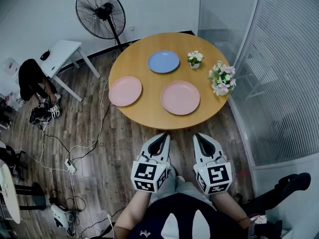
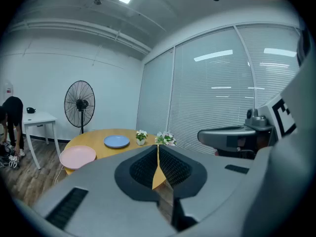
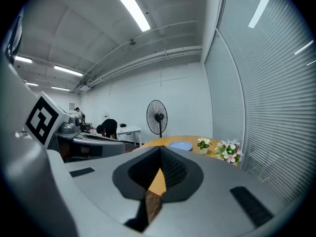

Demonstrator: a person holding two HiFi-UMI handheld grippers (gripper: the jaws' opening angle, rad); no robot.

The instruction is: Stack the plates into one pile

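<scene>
Wooden table, upper centre: three plates apart, unstacked.
Your head view shows blue plate, left pink plate, right pink plate; your left gripper view misses the last (left gripper and right gripper closed, empty).

Left claw and right claw side by side, held low near body, both closed, empty.

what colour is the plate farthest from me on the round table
Light blue; the blue plate shows best in the head view.
</scene>
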